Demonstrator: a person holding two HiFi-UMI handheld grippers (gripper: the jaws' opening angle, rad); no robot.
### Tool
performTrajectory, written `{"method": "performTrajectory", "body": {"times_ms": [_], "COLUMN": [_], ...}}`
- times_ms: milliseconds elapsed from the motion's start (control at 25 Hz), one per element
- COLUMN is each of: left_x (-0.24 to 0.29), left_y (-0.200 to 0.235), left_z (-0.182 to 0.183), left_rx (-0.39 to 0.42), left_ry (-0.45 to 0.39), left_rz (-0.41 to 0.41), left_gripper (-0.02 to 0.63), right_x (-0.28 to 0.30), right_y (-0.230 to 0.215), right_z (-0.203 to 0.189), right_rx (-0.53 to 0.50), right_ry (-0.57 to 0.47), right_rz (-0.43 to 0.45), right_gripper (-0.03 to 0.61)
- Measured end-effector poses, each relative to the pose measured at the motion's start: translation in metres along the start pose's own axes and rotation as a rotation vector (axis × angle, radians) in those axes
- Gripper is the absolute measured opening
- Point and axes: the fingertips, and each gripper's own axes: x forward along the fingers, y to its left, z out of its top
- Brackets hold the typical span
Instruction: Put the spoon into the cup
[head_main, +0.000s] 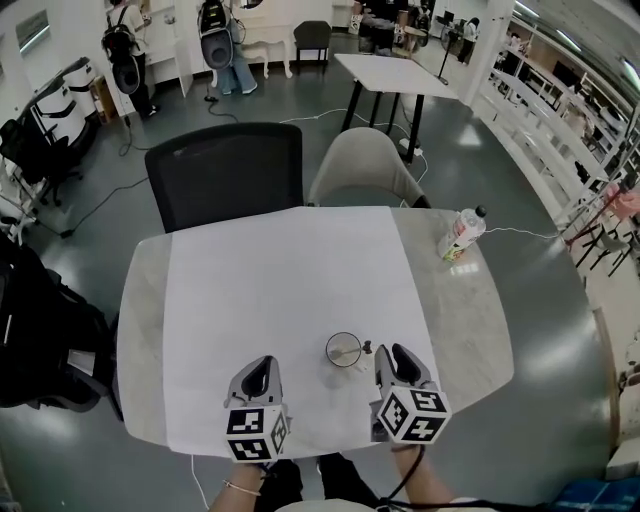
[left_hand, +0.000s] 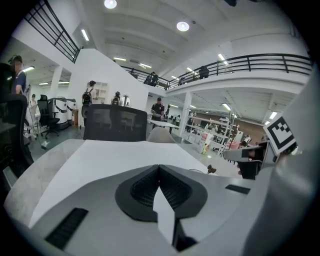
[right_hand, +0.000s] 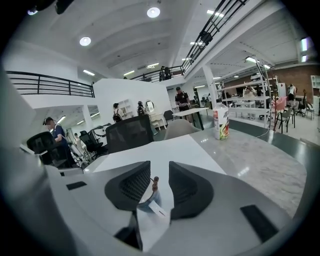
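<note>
A clear glass cup (head_main: 343, 351) stands on the white sheet (head_main: 290, 300) near the table's front edge. The spoon (head_main: 358, 350) rests inside it, its beaded handle sticking out to the right. My right gripper (head_main: 388, 352) is just right of the cup, open; in the right gripper view the cup (right_hand: 149, 199) and the spoon handle (right_hand: 155, 182) show in the gap between the fingers of the right gripper (right_hand: 159, 172), untouched. My left gripper (head_main: 262, 368) hovers left of the cup, shut and empty; the left gripper view shows the pads of the left gripper (left_hand: 159, 169) pressed together.
A plastic bottle (head_main: 460, 234) with a green label stands at the table's far right. A black chair (head_main: 225, 175) and a grey chair (head_main: 362, 165) sit at the far edge. Bare marble (head_main: 140, 330) flanks the sheet on both sides.
</note>
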Motion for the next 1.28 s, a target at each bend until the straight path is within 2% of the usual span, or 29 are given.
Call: {"method": "performTrajectory", "body": {"times_ms": [320, 680, 1280], "left_x": [-0.006, -0.003, 0.003], "left_y": [-0.025, -0.046, -0.045], "left_z": [0.033, 0.054, 0.079], "left_rx": [0.037, 0.042, 0.062], "left_ry": [-0.06, -0.11, -0.17], "left_rz": [-0.062, -0.135, -0.135], "left_gripper": [0.018, 0.018, 0.018], "right_x": [-0.031, -0.058, -0.068], "right_y": [-0.013, -0.029, -0.036], "right_z": [0.022, 0.042, 0.064], "right_rx": [0.016, -0.006, -0.044], "right_ry": [-0.063, -0.133, -0.185], "right_rz": [-0.034, -0.101, -0.125], "right_gripper": [0.13, 0.069, 0.042]}}
